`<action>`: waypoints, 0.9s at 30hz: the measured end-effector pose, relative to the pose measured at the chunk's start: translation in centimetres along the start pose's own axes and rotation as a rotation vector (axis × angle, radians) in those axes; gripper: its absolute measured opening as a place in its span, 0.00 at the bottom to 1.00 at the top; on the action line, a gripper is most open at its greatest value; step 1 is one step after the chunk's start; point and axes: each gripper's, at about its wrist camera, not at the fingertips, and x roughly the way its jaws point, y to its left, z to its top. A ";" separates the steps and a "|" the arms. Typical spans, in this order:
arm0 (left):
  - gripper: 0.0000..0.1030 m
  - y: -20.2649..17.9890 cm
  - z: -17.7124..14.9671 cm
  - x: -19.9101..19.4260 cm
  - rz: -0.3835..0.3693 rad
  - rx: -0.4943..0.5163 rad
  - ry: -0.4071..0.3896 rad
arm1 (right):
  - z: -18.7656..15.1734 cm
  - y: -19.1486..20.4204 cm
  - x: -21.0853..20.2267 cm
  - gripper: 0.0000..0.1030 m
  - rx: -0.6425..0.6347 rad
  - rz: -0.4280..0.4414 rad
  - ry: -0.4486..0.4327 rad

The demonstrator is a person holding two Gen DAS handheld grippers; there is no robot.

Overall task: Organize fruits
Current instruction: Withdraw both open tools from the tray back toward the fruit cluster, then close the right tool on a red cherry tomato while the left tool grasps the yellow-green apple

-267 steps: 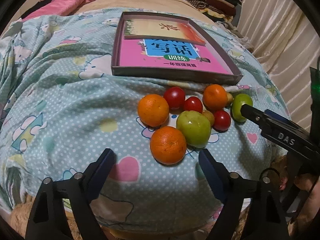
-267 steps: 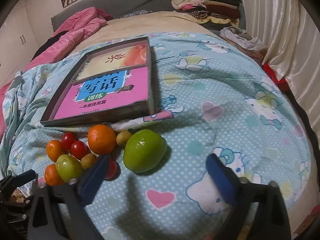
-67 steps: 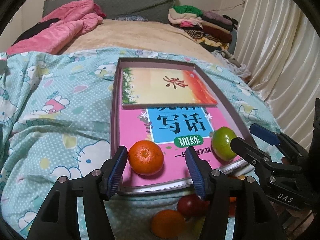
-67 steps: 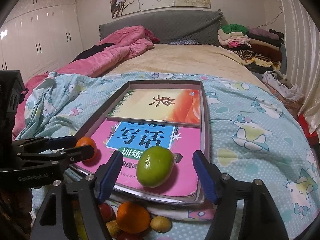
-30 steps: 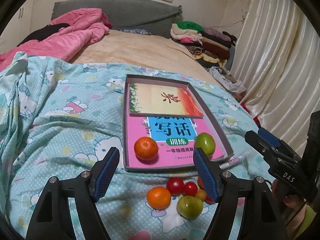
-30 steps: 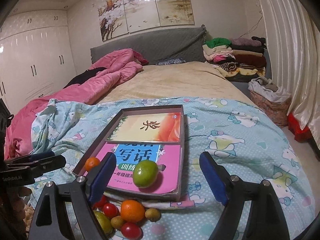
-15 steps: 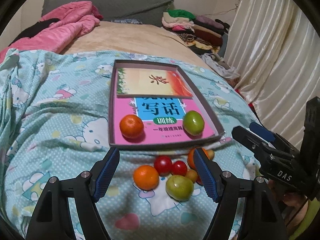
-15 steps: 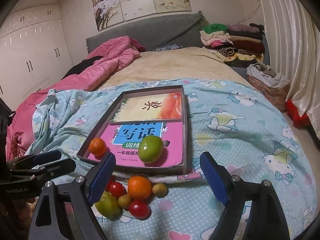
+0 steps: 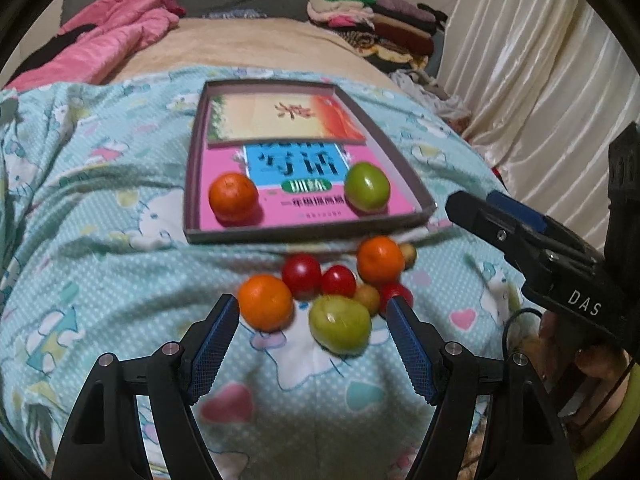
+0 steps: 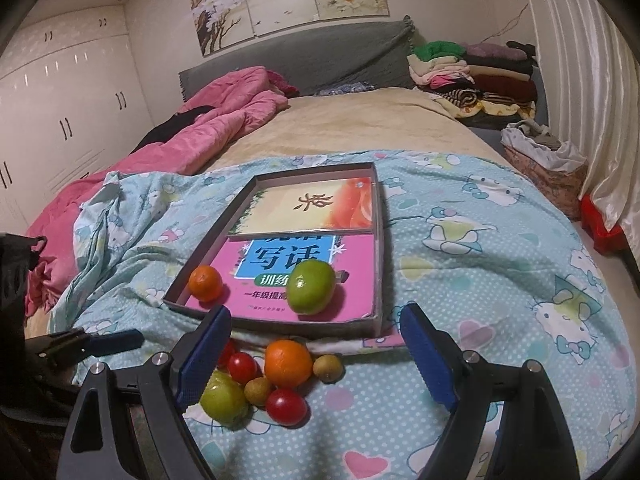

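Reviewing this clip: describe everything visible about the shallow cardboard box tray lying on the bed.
The shallow grey-brown cardboard box tray is rectangular with low upright walls and lies flat, open side up, on the light blue cartoon-print bedsheet. Two books line its bottom: a pink book with a blue panel nearer the camera, and a cream-and-orange book overlapping its far end. On the pink book sit an orange mandarin at the near left and a round green fruit at the near right. Neither tool touches it.

White wardrobes (image 10: 60,120), grey headboard (image 10: 320,56), triptych painting (image 10: 288,0), cream curtains (image 9: 540,80), beige bed (image 10: 360,128).
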 end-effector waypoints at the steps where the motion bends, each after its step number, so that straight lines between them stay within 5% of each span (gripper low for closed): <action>1: 0.75 -0.1 -0.1 0.1 -0.004 -0.001 0.009 | 0.0 0.1 0.1 0.83 -0.004 0.000 0.004; 15: 0.75 -0.7 -0.7 1.4 -0.021 0.018 0.053 | -0.9 0.2 0.9 0.83 -0.004 -0.011 0.076; 27: 0.75 -0.8 -0.9 2.9 -0.053 0.028 0.098 | -2.5 0.0 2.3 0.81 -0.017 -0.035 0.247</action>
